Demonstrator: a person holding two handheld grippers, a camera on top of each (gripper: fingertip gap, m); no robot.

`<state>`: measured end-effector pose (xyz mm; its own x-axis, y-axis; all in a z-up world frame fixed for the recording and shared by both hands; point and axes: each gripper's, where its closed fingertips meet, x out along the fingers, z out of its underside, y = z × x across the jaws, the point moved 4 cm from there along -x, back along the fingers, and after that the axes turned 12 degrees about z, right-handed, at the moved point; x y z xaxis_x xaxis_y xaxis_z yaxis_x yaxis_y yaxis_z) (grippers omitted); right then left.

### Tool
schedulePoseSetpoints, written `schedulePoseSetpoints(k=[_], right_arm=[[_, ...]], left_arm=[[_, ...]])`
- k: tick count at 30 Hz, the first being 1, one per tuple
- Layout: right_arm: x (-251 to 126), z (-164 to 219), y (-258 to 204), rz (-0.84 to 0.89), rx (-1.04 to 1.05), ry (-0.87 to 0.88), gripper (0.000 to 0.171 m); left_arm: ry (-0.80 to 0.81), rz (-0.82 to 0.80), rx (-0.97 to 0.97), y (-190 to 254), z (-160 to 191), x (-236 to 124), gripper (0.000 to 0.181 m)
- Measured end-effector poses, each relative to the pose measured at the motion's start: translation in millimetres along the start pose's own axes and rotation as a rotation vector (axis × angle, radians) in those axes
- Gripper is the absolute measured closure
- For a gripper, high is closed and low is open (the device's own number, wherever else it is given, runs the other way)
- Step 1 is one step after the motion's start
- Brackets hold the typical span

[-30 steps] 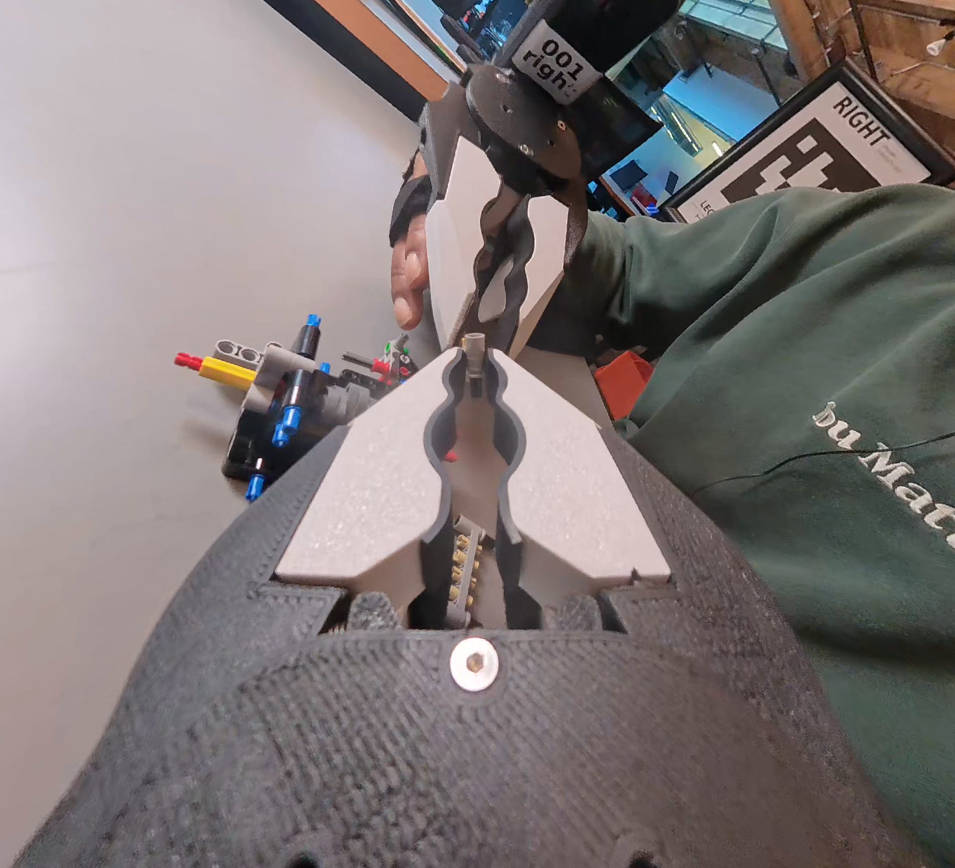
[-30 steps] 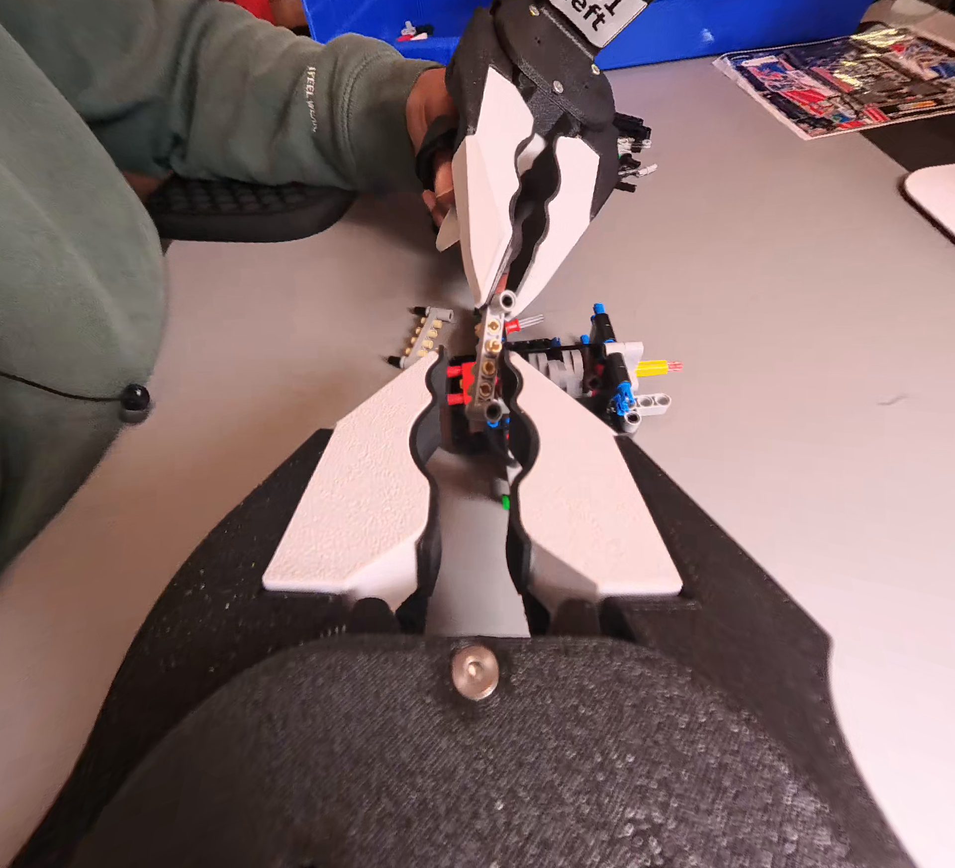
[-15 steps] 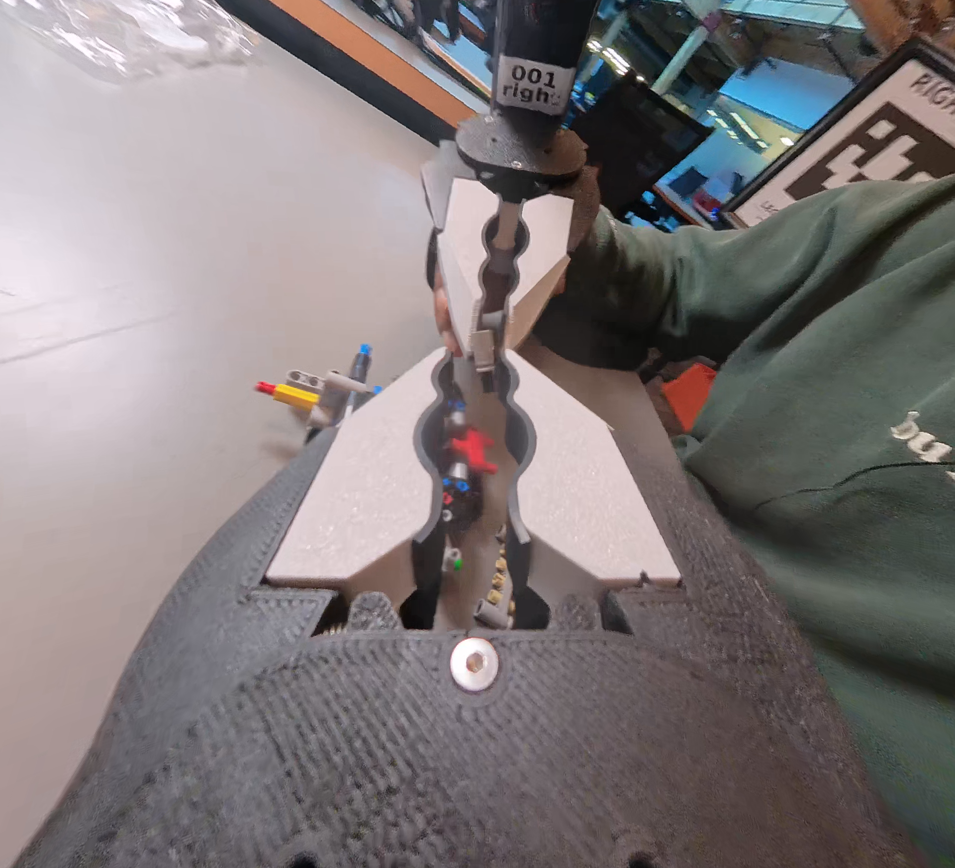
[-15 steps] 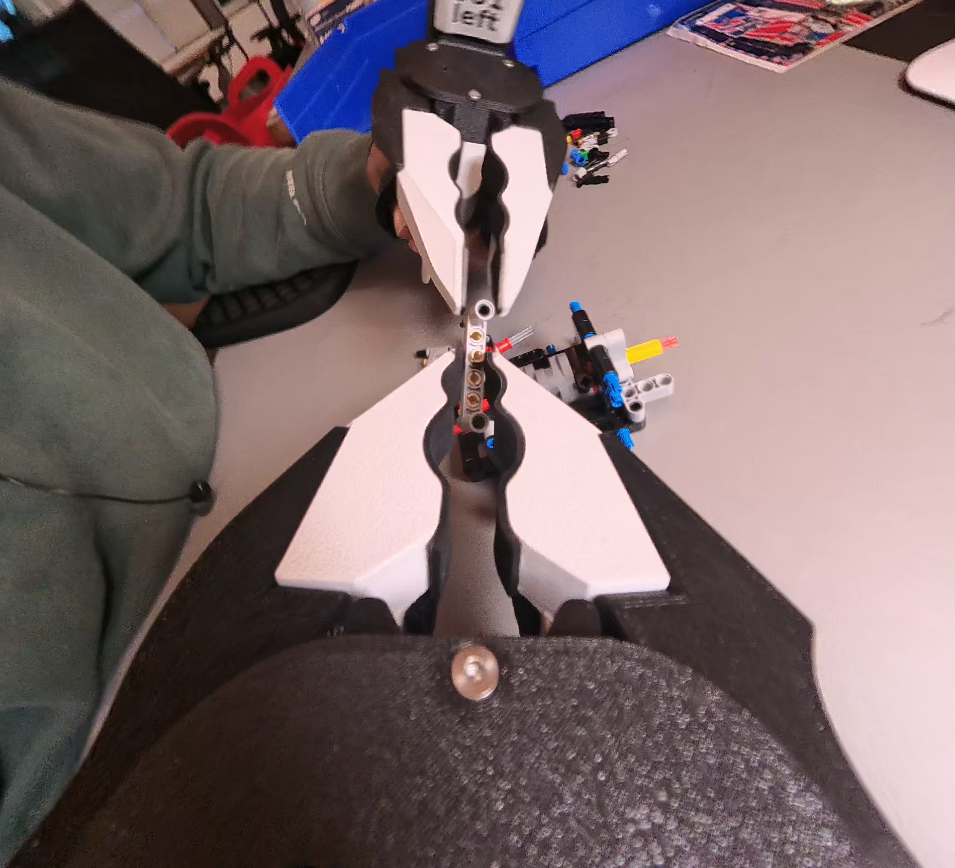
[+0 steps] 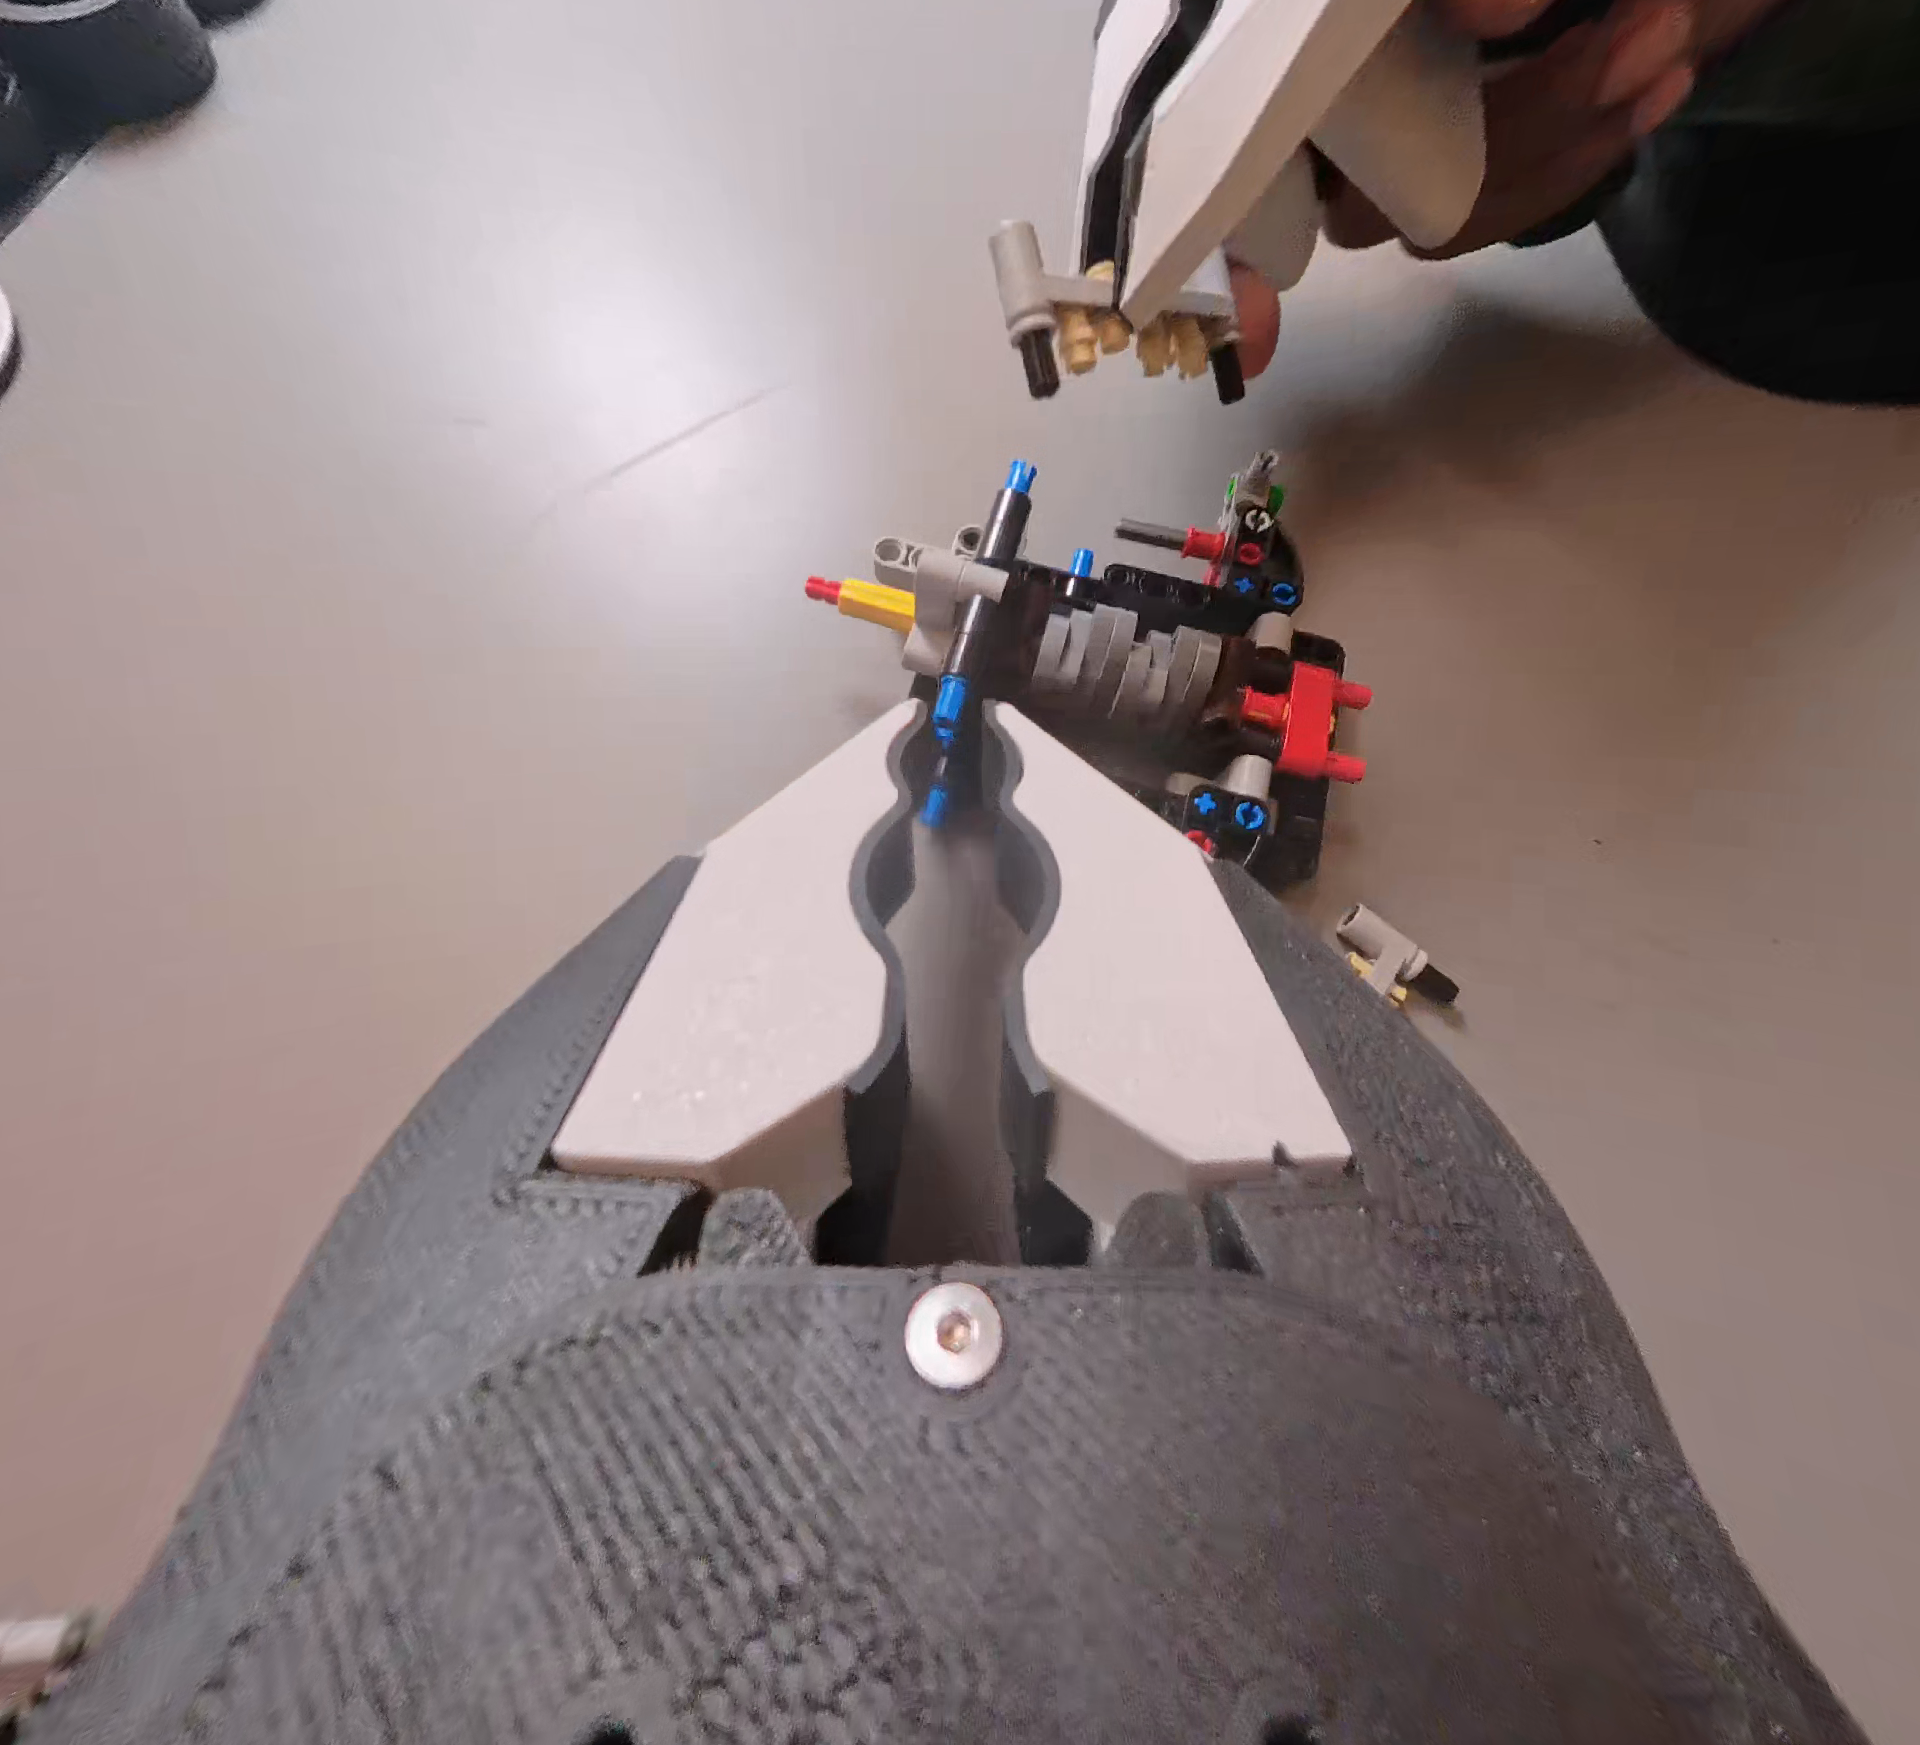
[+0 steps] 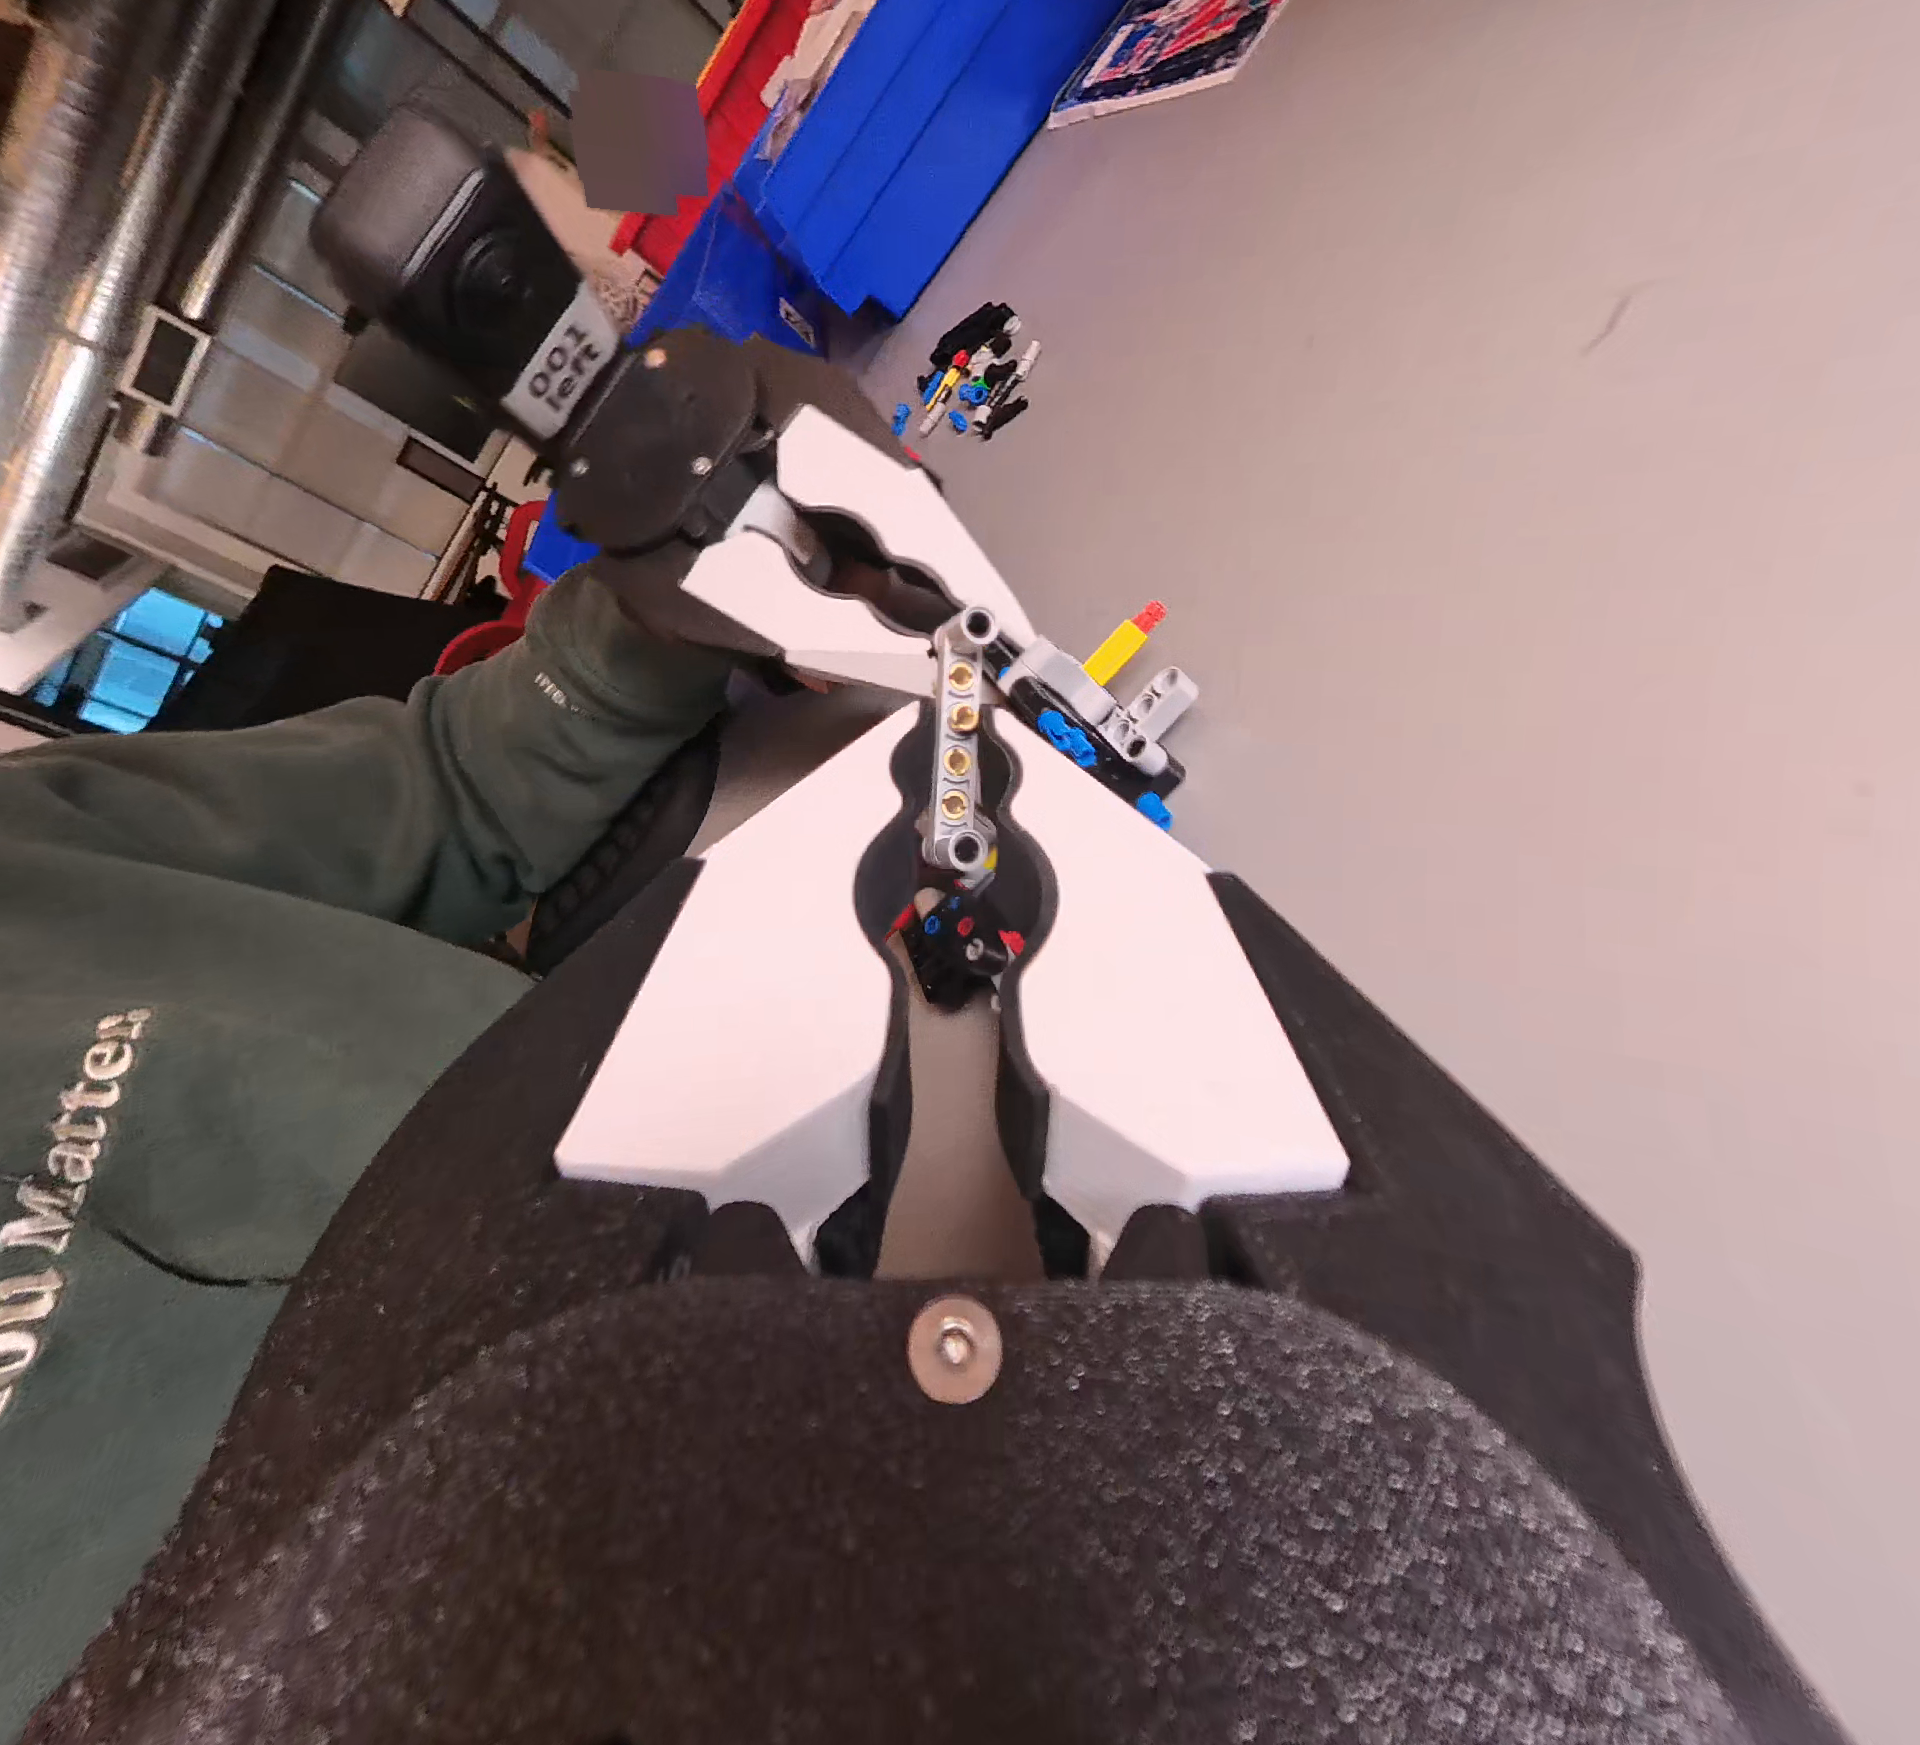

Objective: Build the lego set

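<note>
The table (image 5: 468, 261) carries the partly built model (image 5: 1122, 656), which lies flat directly ahead of the left gripper (image 5: 954, 729). Its long axis runs crosswise to that gripper's fingers. The left gripper's fingers sit close together, and a black rod with blue pins (image 5: 966, 646) at the model's near-left end runs in between their tips. Whether they actually clamp it cannot be told.

The right gripper (image 6: 956, 760) is pinching a grey beam (image 6: 958, 739) lined with tan pegs. In the left wrist view the beam (image 5: 1112, 313) hangs above and beyond the model, clear of it, its pegs pointing down. Its length runs roughly parallel with the model's length.

Judgement: the beam is to come down onto the model. The right gripper is the working one; the left is placed to steady the model.

A small grey connector (image 5: 1387, 952) lies loose on the table, just right of the left gripper.
</note>
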<state>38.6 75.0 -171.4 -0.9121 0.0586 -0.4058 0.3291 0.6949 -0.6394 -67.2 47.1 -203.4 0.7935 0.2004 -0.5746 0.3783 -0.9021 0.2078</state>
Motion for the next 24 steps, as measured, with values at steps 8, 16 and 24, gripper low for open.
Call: schedulePoseSetpoints(k=[8, 16, 24], right_arm=[[-8.4, 19.1, -2.6, 0.049, 0.055, -0.054, 0.166], [-10.0, 37.8, -9.0, 0.071, 0.084, -0.156, 0.165], [-0.6, 48.1, -13.1, 0.128, 0.111, -0.245, 0.166]], left_arm=[[-0.009, -0.129, -0.143, 32.2, 9.3, -1.7, 0.171], [0.077, 0.077, -0.134, 63.6, 9.0, -8.8, 0.167], [0.028, 0.127, -0.076, 60.7, 14.3, 2.7, 0.171]])
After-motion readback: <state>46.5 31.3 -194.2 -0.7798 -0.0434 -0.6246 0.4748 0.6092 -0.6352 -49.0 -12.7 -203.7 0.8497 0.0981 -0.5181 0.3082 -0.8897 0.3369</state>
